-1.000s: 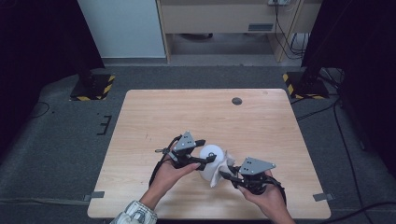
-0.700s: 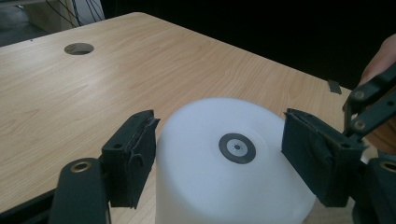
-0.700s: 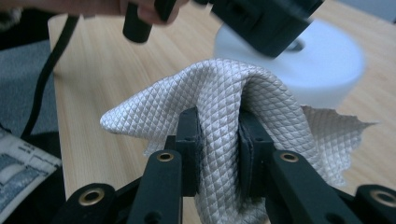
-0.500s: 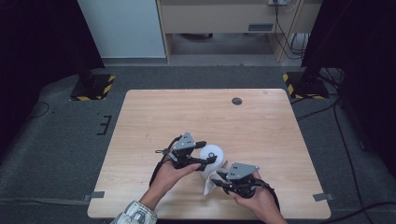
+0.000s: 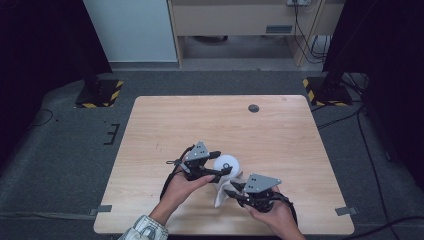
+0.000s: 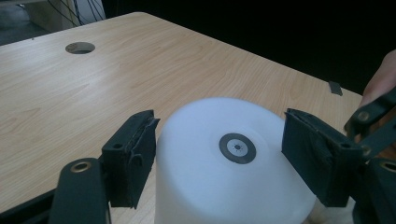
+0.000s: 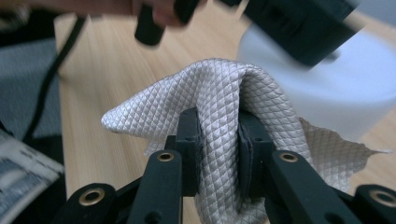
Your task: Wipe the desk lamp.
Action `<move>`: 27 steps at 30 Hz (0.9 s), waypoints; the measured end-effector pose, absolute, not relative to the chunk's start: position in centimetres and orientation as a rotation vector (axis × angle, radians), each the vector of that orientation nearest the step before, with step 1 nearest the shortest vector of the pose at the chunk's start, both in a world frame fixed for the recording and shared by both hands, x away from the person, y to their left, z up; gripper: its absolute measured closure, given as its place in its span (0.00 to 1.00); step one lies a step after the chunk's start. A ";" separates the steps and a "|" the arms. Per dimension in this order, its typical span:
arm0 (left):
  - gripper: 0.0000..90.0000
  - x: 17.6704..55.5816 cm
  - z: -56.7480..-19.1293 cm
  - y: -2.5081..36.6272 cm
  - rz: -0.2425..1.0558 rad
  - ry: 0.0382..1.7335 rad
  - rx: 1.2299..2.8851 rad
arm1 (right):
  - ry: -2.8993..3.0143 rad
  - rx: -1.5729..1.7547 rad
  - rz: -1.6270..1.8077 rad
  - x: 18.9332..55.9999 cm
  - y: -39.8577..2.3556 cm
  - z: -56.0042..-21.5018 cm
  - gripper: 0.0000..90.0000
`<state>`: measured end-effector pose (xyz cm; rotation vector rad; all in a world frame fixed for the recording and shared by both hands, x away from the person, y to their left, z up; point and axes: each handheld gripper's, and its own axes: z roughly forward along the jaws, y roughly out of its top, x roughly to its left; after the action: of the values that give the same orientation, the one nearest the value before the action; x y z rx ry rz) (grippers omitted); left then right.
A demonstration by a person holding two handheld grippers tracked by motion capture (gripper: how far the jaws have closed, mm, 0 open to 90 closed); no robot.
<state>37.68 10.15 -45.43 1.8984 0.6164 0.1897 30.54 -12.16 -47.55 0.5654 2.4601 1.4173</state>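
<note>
A white paper roll [image 5: 229,163] stands upright on the wooden table [image 5: 210,125], near the front middle. My left gripper [image 5: 227,170] reaches in from the left, and its jaws press on both sides of the roll [image 6: 224,177]. A quilted white sheet [image 5: 220,195] trails off the roll toward the front edge. My right gripper [image 5: 231,192] is shut on a fold of this sheet [image 7: 219,98], which bulges up between its pads. The right gripper view has the roll [image 7: 345,88] just behind the sheet, with the left gripper's jaw blurred above it.
A round cable hole [image 5: 254,108] sits at the back of the table. Black cable [image 5: 169,182] loops by the left hand. Yellow-black stand bases [image 5: 97,95] stand on the floor beyond both back corners. Bare wood stretches behind and to either side of the roll.
My right gripper has shifted a little to the left, closer to the roll, with the sheet still in it. The left gripper and the roll have stayed put.
</note>
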 end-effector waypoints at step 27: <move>0.29 37.8 -45.4 10.3 0.187 0.631 1.898 | 2.323 0.733 1.413 31.2 -15.4 -46.5 0.82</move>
<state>37.81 10.26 -45.40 1.8982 0.6305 0.1873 31.21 -15.43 -46.49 0.7335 2.3234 1.4130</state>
